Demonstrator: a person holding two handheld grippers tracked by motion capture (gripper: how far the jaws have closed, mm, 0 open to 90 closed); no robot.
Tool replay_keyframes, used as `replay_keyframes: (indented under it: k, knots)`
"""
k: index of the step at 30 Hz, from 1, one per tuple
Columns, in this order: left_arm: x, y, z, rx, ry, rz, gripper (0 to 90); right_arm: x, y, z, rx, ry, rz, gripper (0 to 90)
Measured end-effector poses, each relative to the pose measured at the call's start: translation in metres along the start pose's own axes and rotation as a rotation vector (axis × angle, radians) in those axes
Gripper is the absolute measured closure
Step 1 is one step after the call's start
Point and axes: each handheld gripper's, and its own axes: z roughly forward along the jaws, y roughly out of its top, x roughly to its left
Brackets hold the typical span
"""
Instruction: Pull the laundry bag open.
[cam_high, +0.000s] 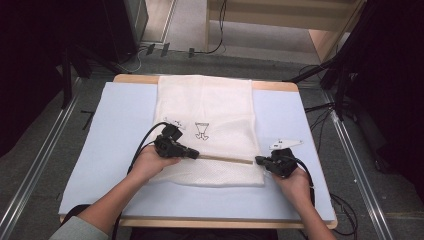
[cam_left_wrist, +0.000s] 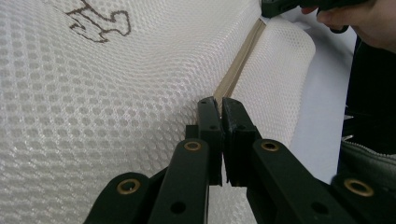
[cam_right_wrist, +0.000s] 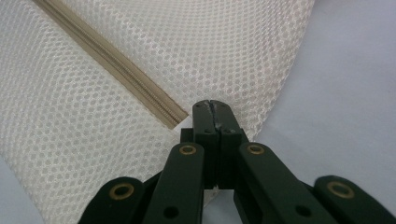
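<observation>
A white mesh bag (cam_high: 210, 110) lies flat on a pale blue mat (cam_high: 125, 115). A beige zipper (cam_high: 225, 159) runs across the bag near its front edge. My left gripper (cam_high: 196, 154) is at the zipper's left end. In the left gripper view its jaws (cam_left_wrist: 219, 100) are shut on the zipper (cam_left_wrist: 240, 65). My right gripper (cam_high: 259, 160) is at the zipper's right end. In the right gripper view it (cam_right_wrist: 212, 103) is shut on the mesh bag (cam_right_wrist: 243, 51), just beside the end of the zipper (cam_right_wrist: 112, 60).
A small dark drawing (cam_high: 201, 131) is printed on the bag behind the zipper. The mat covers a wooden table (cam_high: 280, 86) with metal rails (cam_high: 355, 160) on the floor at both sides. Cables (cam_high: 320, 107) lie to the right and behind.
</observation>
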Motion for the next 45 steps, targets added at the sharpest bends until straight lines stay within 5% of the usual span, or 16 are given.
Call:
replay_keyframes:
  k: [45]
  knots:
    - [0.019, -0.022, -0.046, -0.040, 0.026, -0.047, 88.6, -0.003, -0.002, 0.000, -0.013, 0.016, -0.006, 90.0]
